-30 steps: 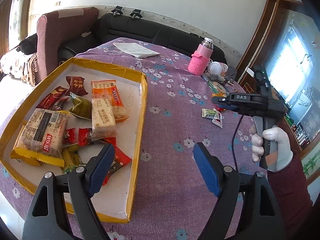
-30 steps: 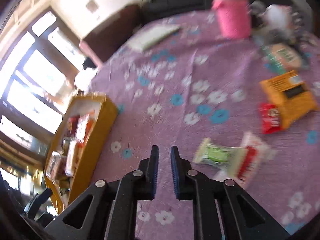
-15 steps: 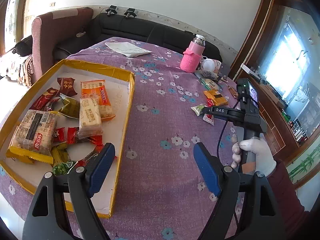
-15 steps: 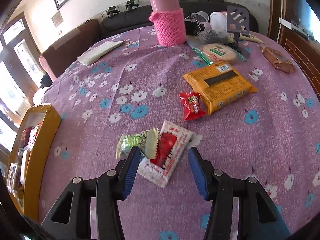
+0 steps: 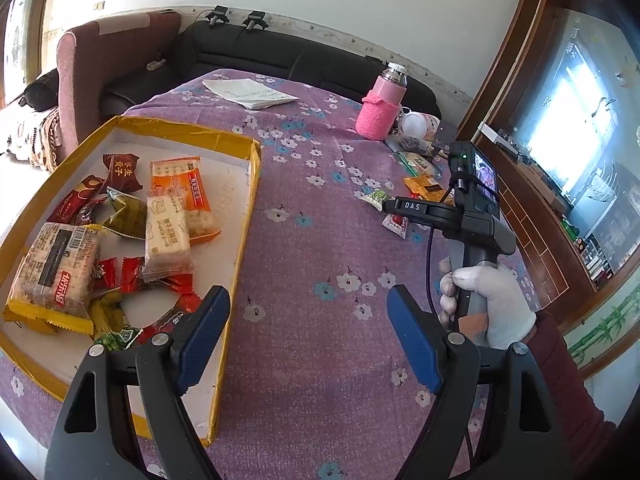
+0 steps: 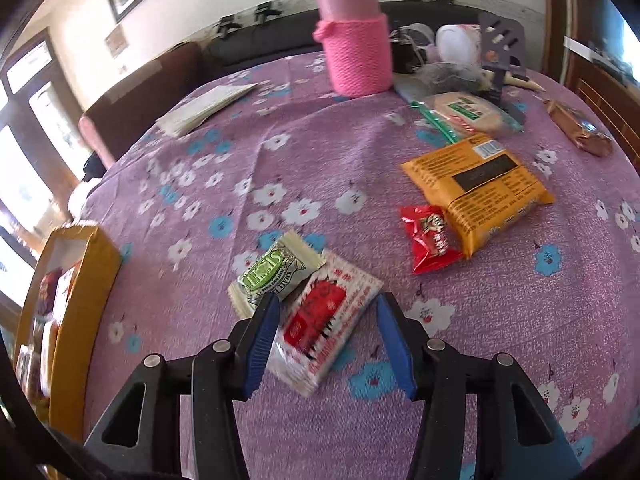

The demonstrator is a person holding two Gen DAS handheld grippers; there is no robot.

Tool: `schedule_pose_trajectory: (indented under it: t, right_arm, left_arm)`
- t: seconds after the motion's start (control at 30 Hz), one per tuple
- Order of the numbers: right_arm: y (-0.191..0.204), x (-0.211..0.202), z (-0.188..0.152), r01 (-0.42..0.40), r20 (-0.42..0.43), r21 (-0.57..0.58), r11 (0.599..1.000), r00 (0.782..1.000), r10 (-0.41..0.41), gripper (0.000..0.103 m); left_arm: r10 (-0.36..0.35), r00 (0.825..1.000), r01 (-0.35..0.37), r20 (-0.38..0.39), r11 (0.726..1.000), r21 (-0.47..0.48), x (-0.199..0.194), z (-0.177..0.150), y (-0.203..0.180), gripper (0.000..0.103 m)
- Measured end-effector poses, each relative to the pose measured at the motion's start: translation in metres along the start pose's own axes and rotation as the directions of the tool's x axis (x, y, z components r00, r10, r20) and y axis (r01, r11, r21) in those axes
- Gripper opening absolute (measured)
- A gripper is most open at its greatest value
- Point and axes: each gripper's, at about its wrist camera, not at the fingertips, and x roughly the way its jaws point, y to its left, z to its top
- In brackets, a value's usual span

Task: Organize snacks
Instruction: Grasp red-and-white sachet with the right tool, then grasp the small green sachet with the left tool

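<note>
A yellow-rimmed tray [image 5: 240, 240] on the purple flowered tablecloth holds several snack packets, among them a cracker pack [image 5: 56, 268]. My left gripper [image 5: 308, 336] is open and empty, hovering by the tray's right edge. My right gripper [image 6: 328, 340] is open, its jaws on either side of a white and red packet [image 6: 324, 320] lying on the cloth, partly on a green and white packet [image 6: 272, 276]. A small red packet [image 6: 430, 238] and an orange pack [image 6: 478, 184] lie to the right. The right gripper body shows in the left wrist view [image 5: 472, 220].
A pink knit-sleeved flask [image 6: 356, 48] stands at the back, with a round flatbread pack [image 6: 468, 114], a brown packet [image 6: 580, 132] and clutter beside it. Papers [image 5: 250, 94] lie at the far side. A sofa and an armchair stand beyond the table. The tray rim shows at the left [image 6: 88, 300].
My right gripper has opened from shut, swung toward the loose snacks and come down around the white and red packet. My left gripper has drawn back a little from the tray.
</note>
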Motion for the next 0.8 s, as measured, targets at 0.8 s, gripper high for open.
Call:
schedule_pose_trajectory:
  t: [0.8]
  right_arm:
    - [-0.096,-0.038,-0.025,-0.175,0.017,0.207,0.963,0.984,0.176,0.027]
  left_arm:
    - [0.103,0.984,-0.046,-0.146,0.935,0.351,0.205,0.091,-0.118,0.081]
